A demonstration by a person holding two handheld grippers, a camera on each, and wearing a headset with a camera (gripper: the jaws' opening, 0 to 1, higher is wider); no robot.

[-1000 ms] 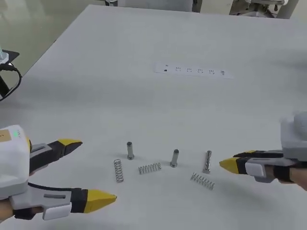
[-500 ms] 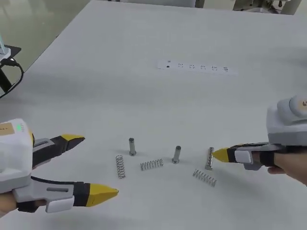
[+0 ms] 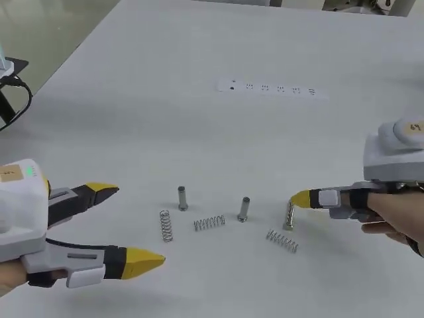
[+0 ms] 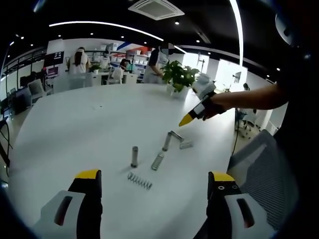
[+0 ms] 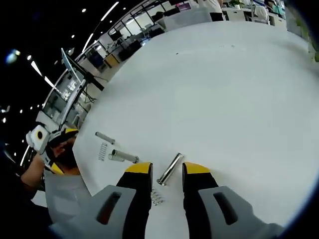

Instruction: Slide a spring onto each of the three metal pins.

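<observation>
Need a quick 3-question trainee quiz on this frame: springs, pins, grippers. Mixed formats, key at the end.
1. Count: how many springs lie loose on the table?
2. True or false: the left gripper is shut on a spring.
3. In the head view, which pin are the right gripper's jaws lined up on? A. left pin B. middle pin C. right pin

Key
1. Three: left spring, middle spring and right spring. None is on a pin.
2. False. Its jaws are wide open and hold nothing.
3. C. The right pin sits in the gap between the open jaws in the right gripper view.
</observation>
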